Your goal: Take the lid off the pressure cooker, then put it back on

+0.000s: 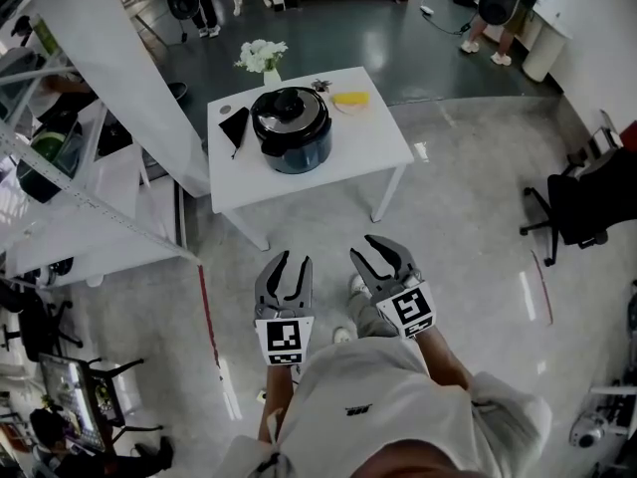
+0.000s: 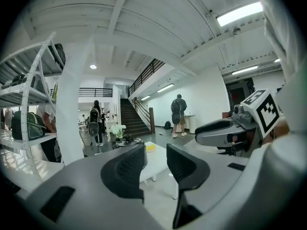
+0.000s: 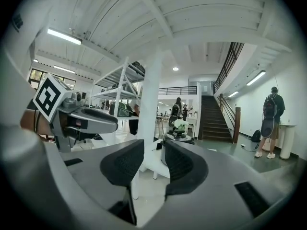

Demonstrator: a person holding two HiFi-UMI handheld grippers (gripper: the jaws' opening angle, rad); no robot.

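Left gripper (image 2: 156,151) jaws drawn together, nothing between. White table (image 2: 150,161) ahead, pressure cooker (image 2: 127,142) on it; right gripper (image 2: 213,131) alongside.

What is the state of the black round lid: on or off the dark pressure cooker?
On. The black round lid sits level atop the dark pressure cooker, covering its mouth, on the white table.
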